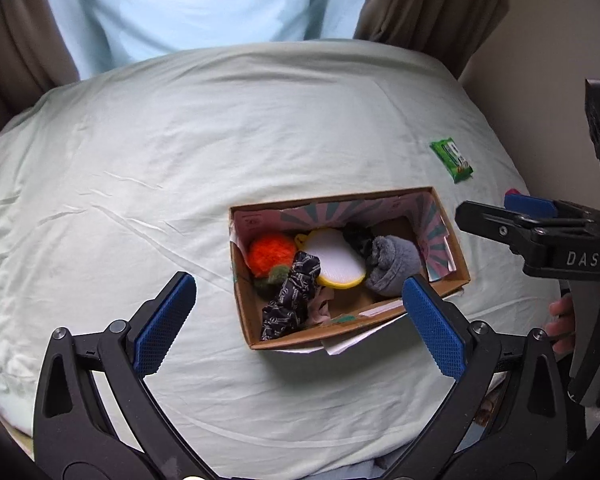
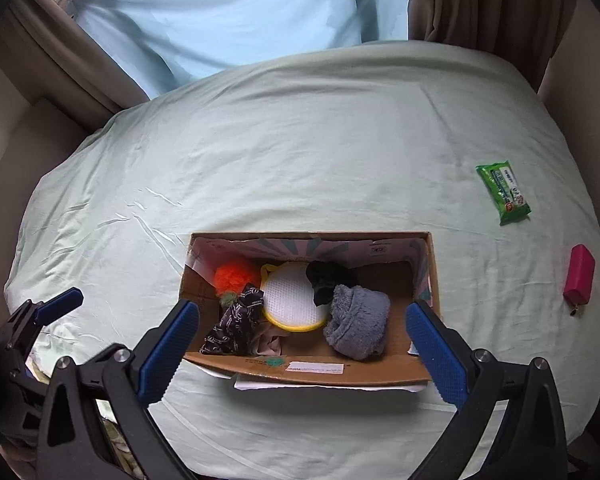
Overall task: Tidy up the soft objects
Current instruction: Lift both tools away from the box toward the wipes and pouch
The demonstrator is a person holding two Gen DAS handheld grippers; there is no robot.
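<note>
one cardboard box [image 2: 308, 372] with maybe six soft things in it, hard to tell in the pile. outside it: one green wipes pack [image 2: 503, 193], one pink pouch [image 2: 579, 274]. two grippers.

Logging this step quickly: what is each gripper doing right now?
Left gripper: open, holding nothing, above the cardboard box.
Right gripper: open, holding nothing, above the same box.

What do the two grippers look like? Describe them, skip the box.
Left gripper and right gripper match: black plastic frames with curved arms, triangular cut-outs and silver pivot bolts. Each arm carries a blue, cross-hatched pad on its inner face. The right gripper's side is marked "DAS" in white letters.
</note>
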